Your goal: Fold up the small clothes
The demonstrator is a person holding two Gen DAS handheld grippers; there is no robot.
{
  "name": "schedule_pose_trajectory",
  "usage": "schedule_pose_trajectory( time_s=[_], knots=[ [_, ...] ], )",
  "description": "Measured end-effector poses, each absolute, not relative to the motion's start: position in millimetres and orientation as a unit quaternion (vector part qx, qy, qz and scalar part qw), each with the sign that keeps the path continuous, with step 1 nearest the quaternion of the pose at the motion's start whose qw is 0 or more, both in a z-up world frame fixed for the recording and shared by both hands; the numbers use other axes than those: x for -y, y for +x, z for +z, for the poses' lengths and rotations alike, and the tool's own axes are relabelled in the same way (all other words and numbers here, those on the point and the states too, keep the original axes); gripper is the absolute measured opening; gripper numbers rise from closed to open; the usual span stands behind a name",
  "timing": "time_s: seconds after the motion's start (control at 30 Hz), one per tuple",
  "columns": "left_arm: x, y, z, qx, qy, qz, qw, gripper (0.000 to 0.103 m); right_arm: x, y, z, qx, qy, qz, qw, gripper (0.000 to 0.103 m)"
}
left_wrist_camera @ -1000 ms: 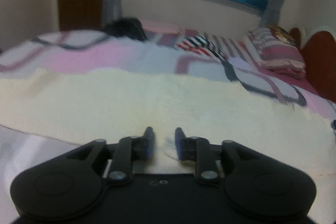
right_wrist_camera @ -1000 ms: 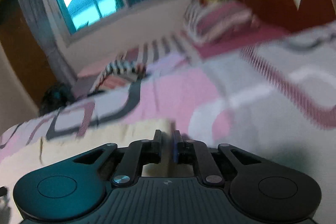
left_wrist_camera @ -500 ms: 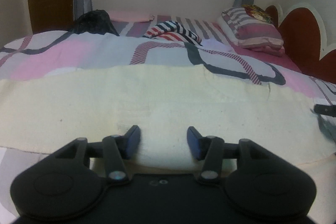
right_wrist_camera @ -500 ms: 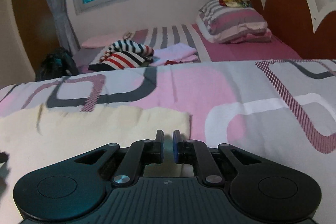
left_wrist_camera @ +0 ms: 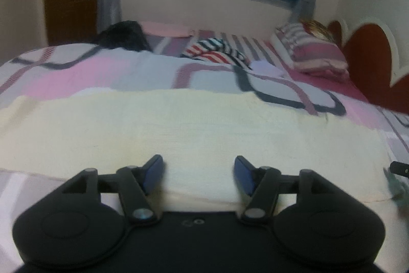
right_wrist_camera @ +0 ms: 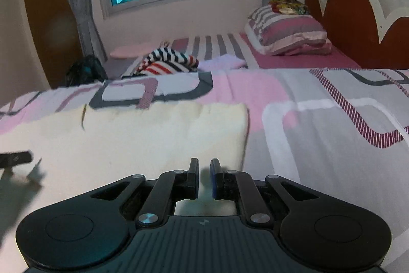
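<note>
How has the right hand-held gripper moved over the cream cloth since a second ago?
Yes. The right hand-held gripper has slid leftward, inward over the cream cloth; the cloth's right edge, earlier level with its fingertips, now lies to their right.

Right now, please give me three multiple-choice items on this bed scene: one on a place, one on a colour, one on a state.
1. Where does the striped garment lie?
A. beyond the cream cloth, toward the window
B. on the pillow
C. on the floor

2. What colour is the cloth before the claws?
A. green
B. cream
C. black

3. How does the left claw stand?
A. shut on a sock
B. out of view
C. opening, pads apart

Answers: 1 A, it lies farther up the bed; 2 B, pale cream fabric; 3 C, wide gap shows.
</note>
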State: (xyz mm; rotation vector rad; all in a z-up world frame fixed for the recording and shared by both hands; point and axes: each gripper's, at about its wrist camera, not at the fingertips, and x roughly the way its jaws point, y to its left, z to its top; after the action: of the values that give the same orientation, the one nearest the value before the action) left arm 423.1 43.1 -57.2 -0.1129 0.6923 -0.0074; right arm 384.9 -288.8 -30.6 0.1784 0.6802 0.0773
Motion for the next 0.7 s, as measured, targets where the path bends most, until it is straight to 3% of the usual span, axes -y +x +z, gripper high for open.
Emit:
schedule_pose_trajectory(
  time_s=[0.13, 0.37, 0.7],
  knots=[
    [-106, 395, -50, -0.33, -0.098, 0.052, 0.937, 0.056, 274, 390, -29, -0.344, 0.079, 0.044, 0.935, 0.009],
    [-247, 349, -52, -0.329, -0.187, 0.173, 0.909, 0.04, 250, 389, -25, -0.359, 0.112, 0.049, 0.926, 0.008],
    [-358, 328, -66, -0.276, -0.362, 0.191, 0.87, 0.037, 194, 389, -16, -0.369, 0.103, 0.058, 0.922, 0.009]
  ],
)
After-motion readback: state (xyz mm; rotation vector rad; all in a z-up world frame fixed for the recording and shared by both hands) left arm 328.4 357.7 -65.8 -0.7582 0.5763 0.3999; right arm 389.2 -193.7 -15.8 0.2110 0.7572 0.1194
